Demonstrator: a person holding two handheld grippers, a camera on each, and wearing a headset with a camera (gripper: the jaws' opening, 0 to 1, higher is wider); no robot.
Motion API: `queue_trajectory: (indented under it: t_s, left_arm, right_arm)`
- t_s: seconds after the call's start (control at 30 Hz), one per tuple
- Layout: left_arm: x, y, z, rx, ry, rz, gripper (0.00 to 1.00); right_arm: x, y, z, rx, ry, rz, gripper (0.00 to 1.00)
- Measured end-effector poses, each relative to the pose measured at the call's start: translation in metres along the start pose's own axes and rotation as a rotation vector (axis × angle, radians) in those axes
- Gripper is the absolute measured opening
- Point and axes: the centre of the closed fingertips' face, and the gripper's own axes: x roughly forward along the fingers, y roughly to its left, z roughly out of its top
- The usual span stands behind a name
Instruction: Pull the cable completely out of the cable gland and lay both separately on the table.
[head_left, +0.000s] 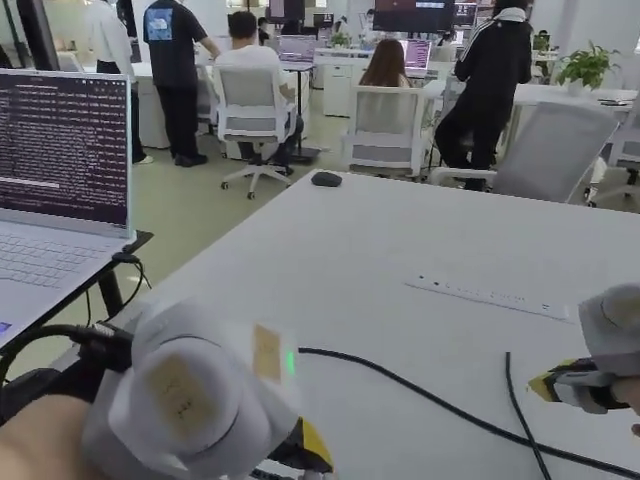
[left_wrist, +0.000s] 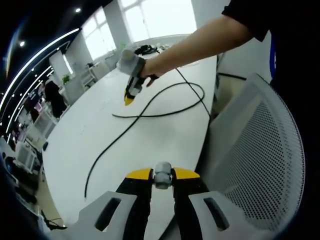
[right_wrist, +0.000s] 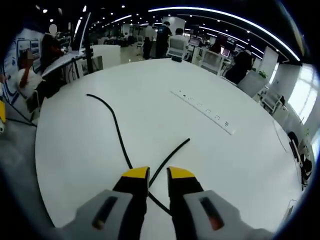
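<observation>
Left gripper (left_wrist: 162, 181) sits at the bottom centre of the left gripper view, its yellow-tipped jaws clamped on the small grey cable gland (left_wrist: 162, 173), held right at the tips above the near edge of the white table (left_wrist: 75, 150). The gland is clear of the black cable (left_wrist: 150, 114), which lies loose on the tabletop, sweeping from lower left up into a loop at upper centre. Over in the right gripper view, the right gripper (right_wrist: 158, 175) hangs low over the table with a narrow gap between its jaws, clamping nothing. The cable crosses itself just ahead of those tips, one strand running to the upper left and a free end to the upper right. Whether it actually touches the jaws, I can't quite tell. A white power strip (right_wrist: 205, 112) lies beyond, right of centre.
</observation>
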Motion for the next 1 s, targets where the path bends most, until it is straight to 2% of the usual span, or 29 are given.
queue_trajectory:
  t_s: [0.1,0.13,0.2,0.27,0.37,0.47,0.53,0.6,0.63,0.7,0.8,0.87,0.93,1.0]
  left_arm:
    - [0.013,0.005,0.010,0.040,-0.019,-0.035,0.16]
    - [0.019,0.009,0.013,0.067,-0.016,-0.051,0.16]
    - [0.031,0.011,0.017,0.103,-0.016,-0.093,0.16]
    - [0.041,0.013,0.020,0.123,-0.027,-0.122,0.16]
    - [0.061,0.020,0.022,0.152,-0.031,-0.148,0.16]
    - [0.081,0.019,0.021,0.173,-0.038,-0.200,0.16]
    - [0.095,0.017,0.016,0.191,-0.035,-0.225,0.16]
    - [0.109,0.017,0.012,0.161,-0.055,-0.233,0.16]
    - [0.118,0.014,0.005,0.171,-0.057,-0.244,0.16]
    - [0.132,0.010,-0.013,0.185,-0.026,-0.272,0.16]
    - [0.147,0.008,-0.029,0.164,-0.014,-0.291,0.16]
    - [0.155,0.002,-0.037,0.104,-0.020,-0.333,0.16]
    - [0.162,0.004,-0.042,0.109,-0.025,-0.337,0.17]
    - [0.166,0.004,-0.043,0.082,-0.048,-0.347,0.17]
  right_arm:
    - [-0.037,0.006,0.001,0.036,-0.065,0.016,0.15]
    - [-0.043,0.006,0.000,0.037,-0.070,0.016,0.15]
    - [-0.070,0.005,-0.005,0.050,-0.088,0.005,0.15]
    - [-0.094,0.010,-0.010,0.079,-0.126,0.015,0.15]
    - [-0.120,0.012,-0.028,0.117,-0.143,0.006,0.15]
    - [-0.148,0.018,-0.055,0.134,-0.127,-0.050,0.15]
    - [-0.167,0.023,-0.068,0.153,-0.127,-0.091,0.15]
    - [-0.185,0.030,-0.075,0.175,-0.137,-0.124,0.15]
    - [-0.192,0.034,-0.077,0.181,-0.143,-0.138,0.15]
    - [-0.205,0.044,-0.081,0.194,-0.147,-0.161,0.14]
    - [-0.226,0.064,-0.087,0.199,-0.146,-0.216,0.15]
    - [-0.234,0.074,-0.088,0.205,-0.144,-0.234,0.15]
    - [-0.243,0.085,-0.088,0.211,-0.150,-0.252,0.15]
    - [-0.251,0.095,-0.086,0.220,-0.157,-0.273,0.15]
